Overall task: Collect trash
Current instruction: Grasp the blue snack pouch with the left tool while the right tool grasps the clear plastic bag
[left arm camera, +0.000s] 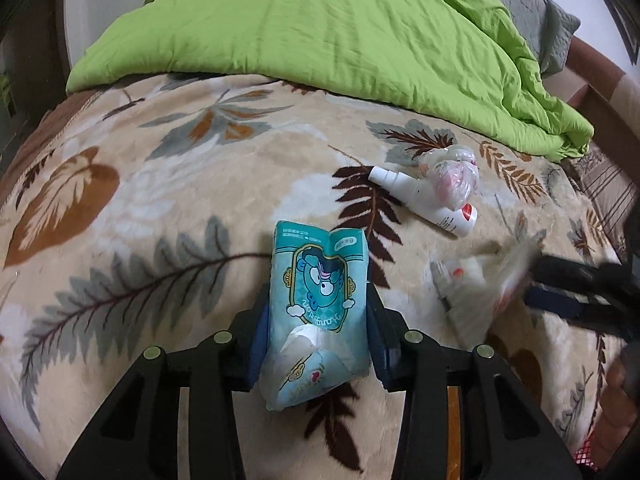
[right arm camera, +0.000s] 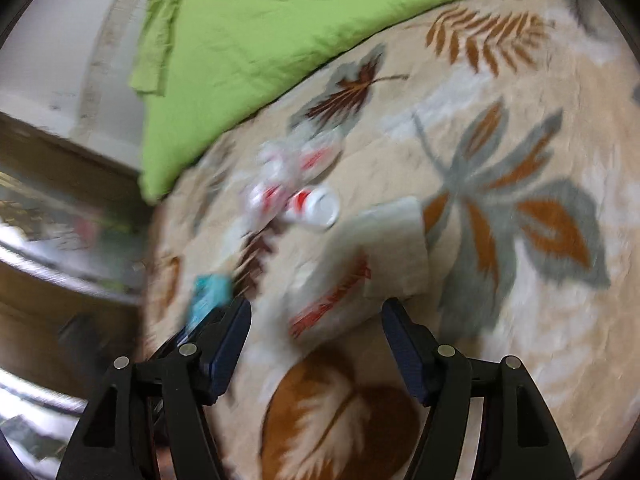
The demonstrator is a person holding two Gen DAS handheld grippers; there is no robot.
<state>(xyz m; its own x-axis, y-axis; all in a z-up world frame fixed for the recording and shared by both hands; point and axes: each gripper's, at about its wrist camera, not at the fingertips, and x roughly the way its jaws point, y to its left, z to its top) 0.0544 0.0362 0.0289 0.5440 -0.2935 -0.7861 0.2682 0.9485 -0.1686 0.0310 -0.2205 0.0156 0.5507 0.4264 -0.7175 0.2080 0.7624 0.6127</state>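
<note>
Nearby on the leaf-patterned bed blanket lie a white spray bottle and crumpled plastic – left tongs clamped on the teal tissue pack, right tongs apart over a clear wrapper.

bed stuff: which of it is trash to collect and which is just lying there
Trash to collect:
- teal tissue pack, clamped in the left tool
- white bottle
- crumpled clear plastic
- clear wrapper with red print, ahead of the open right tool

Just lying about:
- green duvet
- leaf-print blanket
- grey pillow
</note>
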